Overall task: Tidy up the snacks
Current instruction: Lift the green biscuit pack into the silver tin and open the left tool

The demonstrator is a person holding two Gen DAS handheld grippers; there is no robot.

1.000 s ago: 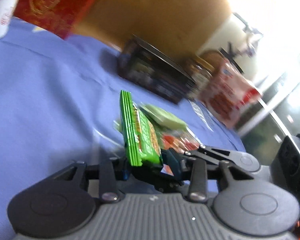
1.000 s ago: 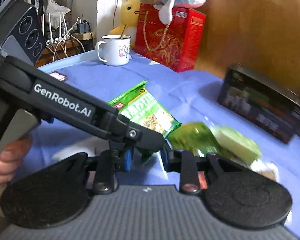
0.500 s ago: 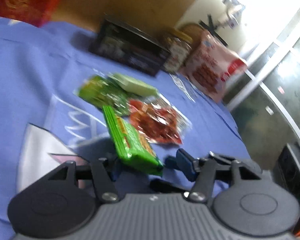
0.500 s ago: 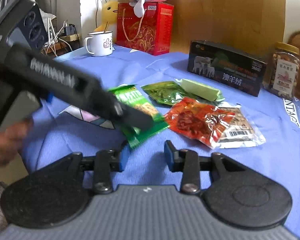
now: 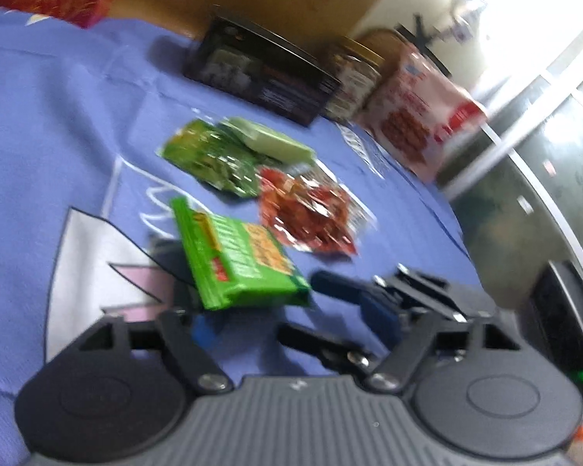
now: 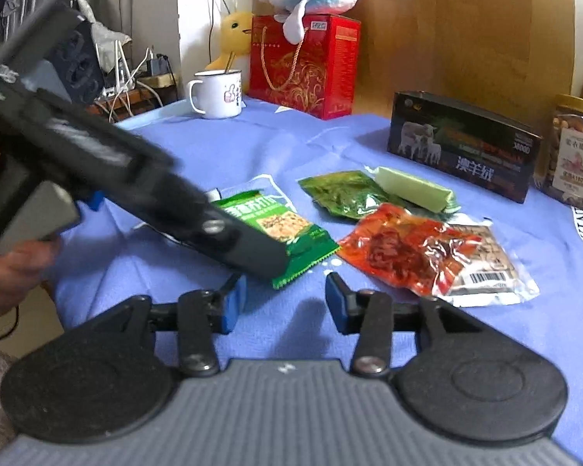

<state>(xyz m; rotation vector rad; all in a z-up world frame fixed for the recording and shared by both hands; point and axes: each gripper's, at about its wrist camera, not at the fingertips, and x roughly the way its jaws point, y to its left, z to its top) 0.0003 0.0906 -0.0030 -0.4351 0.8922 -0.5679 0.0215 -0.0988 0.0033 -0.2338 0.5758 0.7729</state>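
Snacks lie in a loose cluster on the blue cloth of the worktop (image 6: 369, 143): 4 flat packets, and the near-left one, a bright green cracker packet (image 5: 237, 260), sits between the jaws of the left gripper (image 5: 287, 306). Those jaws have just been opening; the right pad stands clear of the packet, and the packet rests tilted on the cloth near the left pad, so I judge it released rather than held. In the right wrist view the same packet (image 6: 291, 229) lies flat, partly covered by the left gripper's dark body.

Just right of it is a red crinkled pouch (image 6: 404, 248) overlapping a clear barcoded packet (image 6: 482, 268); further off lie a dark green foil pouch (image 6: 342, 190) and a pale green bar (image 6: 412, 188) touching it. A dark box (image 6: 462, 143) and a jar (image 6: 575, 151) stand at the far right edge.

All 4 packets look light, thin and slippery, with soft contents that could crush. A sealed end or a long edge seems the safest place to pinch, lightly.

The right gripper (image 6: 285, 303) hovers low over bare cloth, pointing down and forward, jaws part open after a recent widening and empty. A hand (image 6: 7, 268) grips the left tool at the near left, angled down towards the packet.
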